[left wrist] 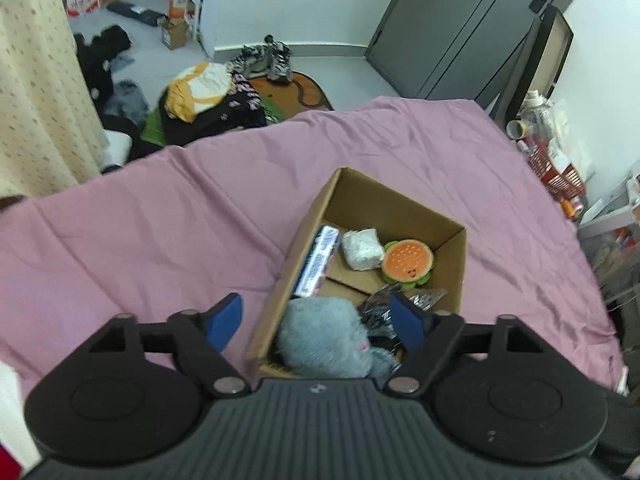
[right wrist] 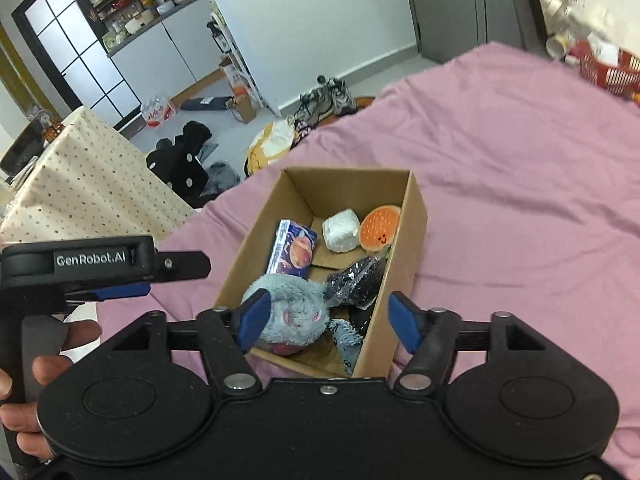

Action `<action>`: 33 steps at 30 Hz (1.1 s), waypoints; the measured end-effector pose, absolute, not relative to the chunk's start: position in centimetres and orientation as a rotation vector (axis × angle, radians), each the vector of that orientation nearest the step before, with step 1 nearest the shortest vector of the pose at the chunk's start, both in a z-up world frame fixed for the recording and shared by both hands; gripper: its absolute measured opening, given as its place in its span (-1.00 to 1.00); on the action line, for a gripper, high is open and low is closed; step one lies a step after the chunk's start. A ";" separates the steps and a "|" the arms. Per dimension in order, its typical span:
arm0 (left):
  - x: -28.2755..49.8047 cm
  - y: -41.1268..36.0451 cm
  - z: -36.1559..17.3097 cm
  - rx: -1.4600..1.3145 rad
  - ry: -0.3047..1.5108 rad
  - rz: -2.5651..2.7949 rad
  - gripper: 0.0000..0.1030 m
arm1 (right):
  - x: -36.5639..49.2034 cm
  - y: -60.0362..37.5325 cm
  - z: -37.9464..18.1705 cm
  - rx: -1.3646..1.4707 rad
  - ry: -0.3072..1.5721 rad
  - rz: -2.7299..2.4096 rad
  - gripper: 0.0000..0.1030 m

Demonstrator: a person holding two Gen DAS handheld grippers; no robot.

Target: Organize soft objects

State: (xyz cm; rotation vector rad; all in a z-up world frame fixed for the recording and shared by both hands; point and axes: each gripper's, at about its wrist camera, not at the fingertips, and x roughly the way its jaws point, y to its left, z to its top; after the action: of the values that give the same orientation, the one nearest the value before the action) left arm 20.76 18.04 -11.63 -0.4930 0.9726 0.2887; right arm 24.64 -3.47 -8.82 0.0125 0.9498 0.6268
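An open cardboard box [left wrist: 400, 200] [right wrist: 416, 216] sits on a pink bedsheet [left wrist: 140, 232] [right wrist: 520, 184]. Inside lie a grey plush toy [left wrist: 324, 334] [right wrist: 294, 312], an orange burger plush [left wrist: 407, 259] [right wrist: 378, 226], a white wrapped bundle [left wrist: 362, 248] [right wrist: 341, 230], a blue-and-white pack [left wrist: 318, 261] [right wrist: 292, 249] and a black shiny packet [left wrist: 380, 312] [right wrist: 356, 278]. My left gripper [left wrist: 318, 322] is open and empty above the box's near end. My right gripper [right wrist: 328, 320] is open and empty, just above the grey plush. The left gripper also shows in the right wrist view [right wrist: 120, 292].
Clothes and shoes [left wrist: 224, 92] lie on the floor beyond the bed. A table with a dotted cloth [left wrist: 36, 92] [right wrist: 88, 196] stands at the left. A cluttered shelf with bottles [left wrist: 552, 148] [right wrist: 592, 52] stands at the bed's right edge.
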 end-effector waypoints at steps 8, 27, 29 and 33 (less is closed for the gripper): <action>17.8 16.4 -8.7 -0.443 0.950 0.258 0.78 | 20.8 -7.0 -5.8 0.049 0.879 0.570 0.56; 10.2 9.8 -2.8 -0.308 0.886 0.123 0.88 | 12.5 -16.1 -2.0 0.173 0.765 0.417 1.00; 9.6 8.9 -2.5 -0.281 0.887 0.118 0.88 | 11.8 -16.8 -1.4 0.181 0.748 0.415 1.00; 8.1 7.8 -1.8 -0.255 0.880 0.101 0.88 | 10.2 -17.8 -1.0 0.181 0.724 0.412 1.00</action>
State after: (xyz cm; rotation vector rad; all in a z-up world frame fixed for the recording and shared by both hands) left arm 8.13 7.76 -1.82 -0.2545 0.8798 0.1012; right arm 10.20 -17.80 -0.96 0.1807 0.7241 0.4123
